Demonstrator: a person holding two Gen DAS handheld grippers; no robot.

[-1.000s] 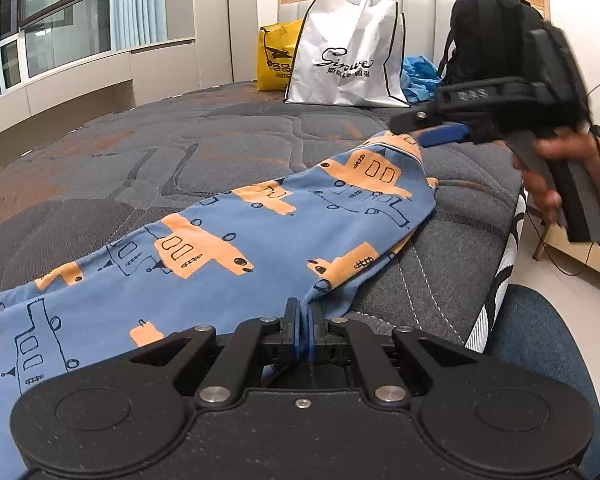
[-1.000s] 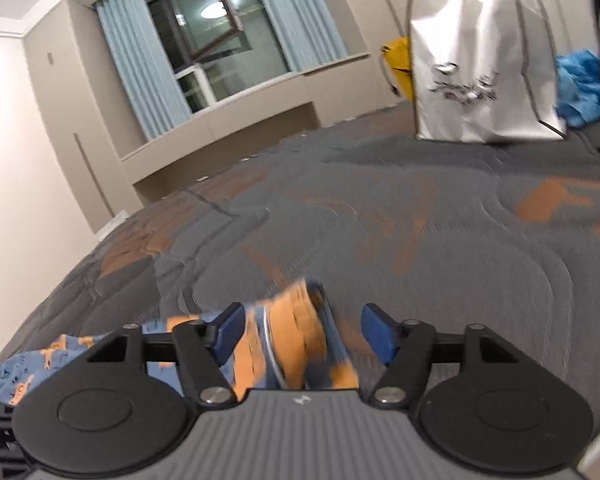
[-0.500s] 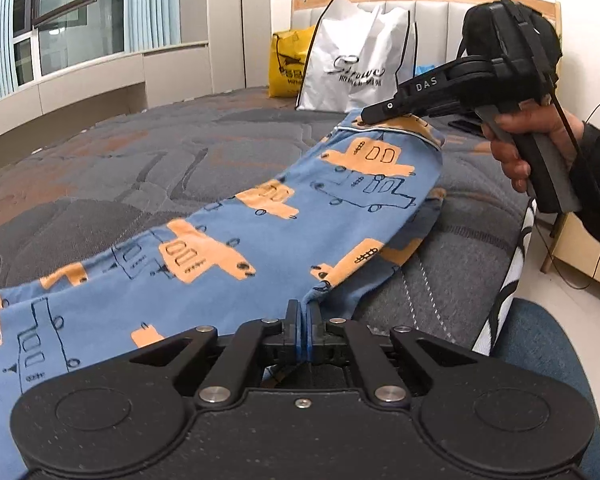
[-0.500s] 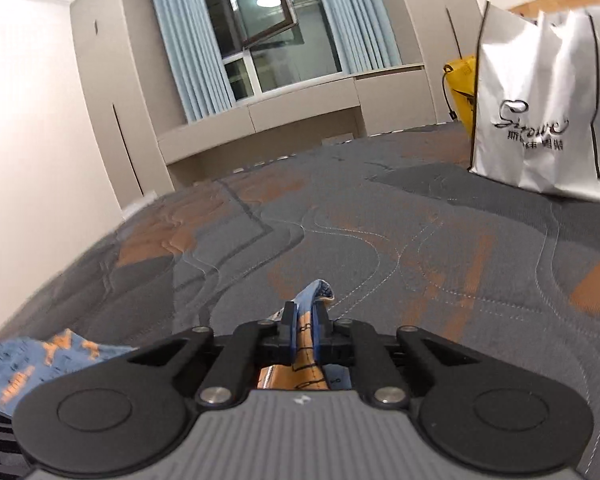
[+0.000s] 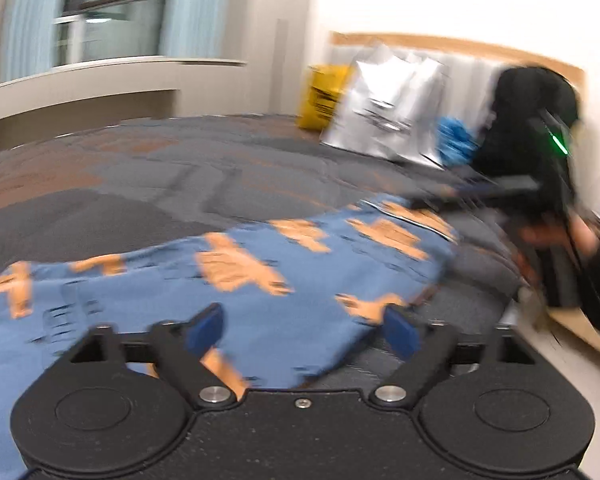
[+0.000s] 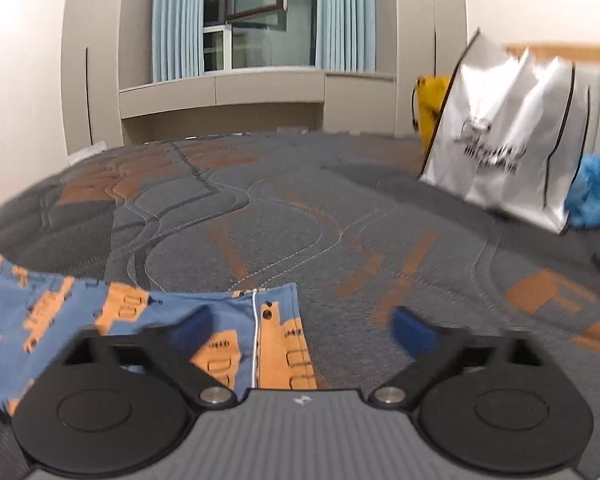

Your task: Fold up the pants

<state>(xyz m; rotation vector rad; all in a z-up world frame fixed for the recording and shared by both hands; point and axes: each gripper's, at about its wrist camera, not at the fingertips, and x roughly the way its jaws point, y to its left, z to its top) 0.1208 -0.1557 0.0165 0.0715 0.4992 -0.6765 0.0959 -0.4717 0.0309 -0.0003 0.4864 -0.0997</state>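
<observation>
The blue pants (image 5: 240,288) with orange vehicle prints lie flat on the grey quilted bed (image 5: 140,184). My left gripper (image 5: 304,330) is open just above their near edge, holding nothing. In the right wrist view my right gripper (image 6: 302,330) is open too, with the pants' hem (image 6: 260,320) lying on the bed under its left finger. The right gripper also shows, blurred, in the left wrist view (image 5: 452,194), at the pants' far end with the person's hand behind it.
A white shopping bag (image 6: 508,140), a yellow bag (image 6: 430,108) and blue cloth (image 6: 596,196) stand by the headboard. A black backpack (image 5: 532,120) sits at the back right. The bed's right edge (image 5: 516,296) drops to the floor.
Both grippers were shut on the pants half a second ago and have opened. The lifted pants have dropped flat on the bed. Both views are motion-blurred.
</observation>
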